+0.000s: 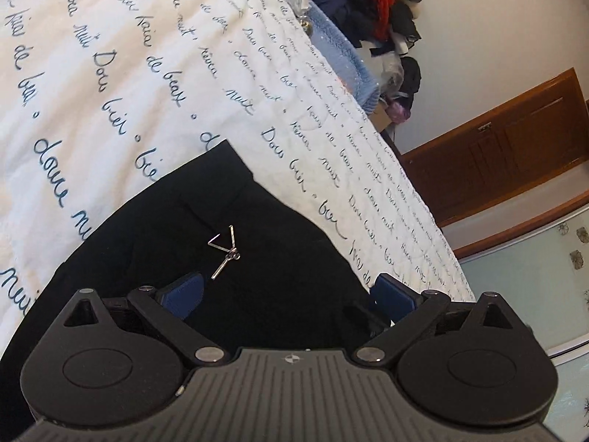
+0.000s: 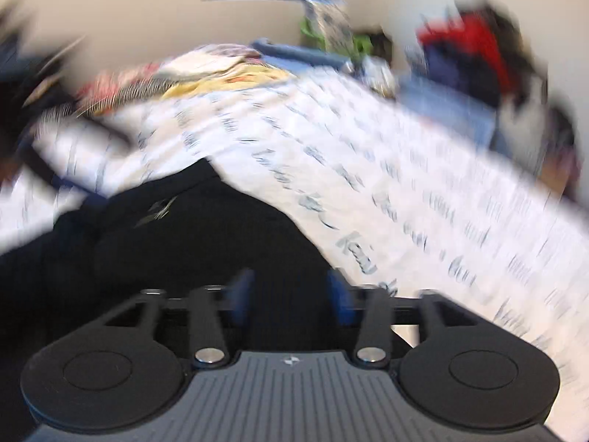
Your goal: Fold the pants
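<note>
Left gripper (image 1: 287, 291), fingers spread wide, above black pants (image 1: 221, 213) on the quilted bed (image 1: 110, 73); right gripper (image 2: 291, 291), fingers parted, pants (image 2: 206, 243) ahead, view blurred.

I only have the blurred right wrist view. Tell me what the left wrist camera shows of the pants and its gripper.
Observer: The left gripper is open, its blue fingers spread wide over the black pants.
Operator: Report any hardware on the fabric.
Observer: A silver zipper pull lies just ahead of the fingers.
Operator: Say what sits beyond the bed edge.
Observer: A wooden door, past the script-printed quilt.
</note>
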{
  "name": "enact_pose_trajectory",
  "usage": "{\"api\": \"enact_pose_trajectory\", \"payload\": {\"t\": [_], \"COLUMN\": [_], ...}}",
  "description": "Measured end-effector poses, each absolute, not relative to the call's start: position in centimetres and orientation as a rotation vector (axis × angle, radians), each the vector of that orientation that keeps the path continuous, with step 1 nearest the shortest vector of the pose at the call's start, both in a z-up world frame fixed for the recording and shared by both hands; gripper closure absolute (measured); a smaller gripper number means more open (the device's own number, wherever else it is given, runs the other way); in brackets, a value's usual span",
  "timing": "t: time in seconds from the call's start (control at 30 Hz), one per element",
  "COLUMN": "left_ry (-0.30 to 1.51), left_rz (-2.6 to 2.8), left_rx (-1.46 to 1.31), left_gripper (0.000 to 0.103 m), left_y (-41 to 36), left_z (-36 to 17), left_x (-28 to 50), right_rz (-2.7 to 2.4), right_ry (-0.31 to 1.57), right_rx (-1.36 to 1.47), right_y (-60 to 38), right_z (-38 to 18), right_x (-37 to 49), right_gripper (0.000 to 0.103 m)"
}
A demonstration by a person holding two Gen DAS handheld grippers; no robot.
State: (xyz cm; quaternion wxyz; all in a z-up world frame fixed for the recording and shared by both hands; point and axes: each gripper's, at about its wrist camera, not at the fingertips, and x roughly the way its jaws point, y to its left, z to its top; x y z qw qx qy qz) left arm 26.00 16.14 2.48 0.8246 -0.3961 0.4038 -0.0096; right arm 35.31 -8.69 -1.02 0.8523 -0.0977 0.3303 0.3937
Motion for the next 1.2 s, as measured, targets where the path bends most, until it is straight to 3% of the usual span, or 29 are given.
{"api": "enact_pose_trajectory", "payload": {"t": [0.17, 0.23, 0.27, 0.3, 0.73, 0.9, 0.97, 1.0, 1.07, 1.13, 1.2], "left_ry": [0.866, 0.846, 0.843, 0.843, 0.883, 0.918, 0.920, 0.923, 0.909, 0.891, 0.852], "left_rz": [0.011, 0.013, 0.009, 0.004, -0.083, -0.110, -0.100, -0.099, -0.103, -0.091, -0.091], "left_rx": [-0.846, -0.860, -0.869, -0.882, -1.044, -1.063, -1.085, -1.097, -1.113, -1.091, -1.068], "left_gripper": [0.003, 0.003, 0.003, 0.003, 0.006, 0.026, 0.056, 0.062, 0.086, 0.093, 0.093], "left_y": [16.9, 17.2, 17.3, 17.3, 17.3, 16.9, 17.0, 17.1, 17.3, 17.3, 17.1], "left_z": [2.1, 2.1, 2.0, 1.9, 0.1, -0.1, -0.4, -0.6, -0.9, -1.0, -0.8], "left_x": [26.8, 27.0, 27.2, 27.3, 29.6, 28.9, 28.0, 27.6, 26.5, 25.5, 24.2], "right_rz": [0.864, 0.891, 0.908, 0.901, 0.745, 0.728, 0.726, 0.727, 0.722, 0.722, 0.723], "right_ry": [0.822, 0.789, 0.769, 0.736, 0.083, 0.006, 0.008, 0.015, 0.024, 0.029, 0.045], "right_rx": [-0.152, -0.173, -0.194, -0.233, -1.091, -1.154, -1.149, -1.135, -1.121, -1.096, -1.057], "right_y": [-9.3, -8.7, -8.5, -8.0, -2.1, -2.1, -2.0, -2.2, -2.1, -2.3, -2.6], "right_z": [-3.6, -3.7, -3.5, -3.2, -4.9, -5.8, -5.6, -5.5, -5.4, -5.3, -4.8], "right_x": [40.7, 38.9, 37.8, 36.0, 14.3, 11.1, 10.5, 10.6, 10.3, 9.6, 9.3], "right_gripper": [0.041, 0.068, 0.087, 0.093, 0.095, 0.095, 0.095, 0.095, 0.095, 0.095, 0.095]}}
